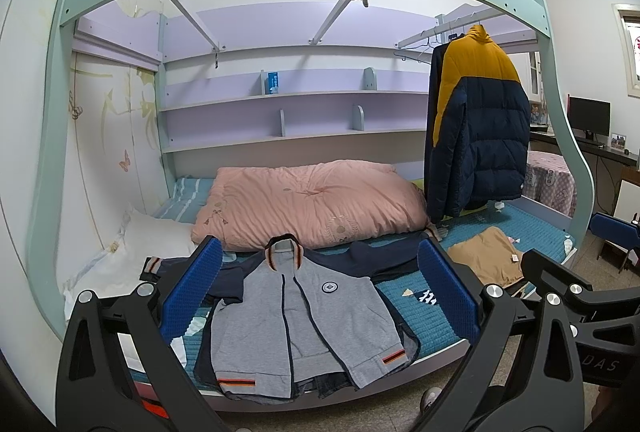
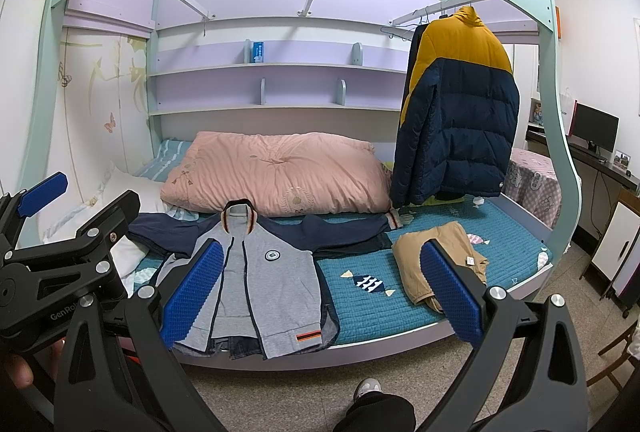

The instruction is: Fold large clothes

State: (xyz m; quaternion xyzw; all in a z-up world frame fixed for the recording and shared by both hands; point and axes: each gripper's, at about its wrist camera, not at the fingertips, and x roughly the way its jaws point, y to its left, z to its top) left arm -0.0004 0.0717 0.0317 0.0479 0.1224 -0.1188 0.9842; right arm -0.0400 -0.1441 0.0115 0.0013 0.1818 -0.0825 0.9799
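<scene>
the bed (image 1: pixel 532 232) carries a grey jacket (image 1: pixel 308 312) with navy sleeves, spread flat and unzipped at the near edge, hem hanging slightly over the edge. a folded tan garment (image 2: pixel 436 264) lies to its right with bare teal cover between them; a pink quilt (image 1: pixel 312 203) lies behind. a navy and yellow puffer coat (image 2: pixel 456 99) hangs at the right end. the left hand-held gripper (image 1: pixel 320 288) hovers before the jacket, jaws wide apart and empty. the right hand-held gripper (image 2: pixel 324 288), also wide apart and empty, frames the bare cover between the two garments
</scene>
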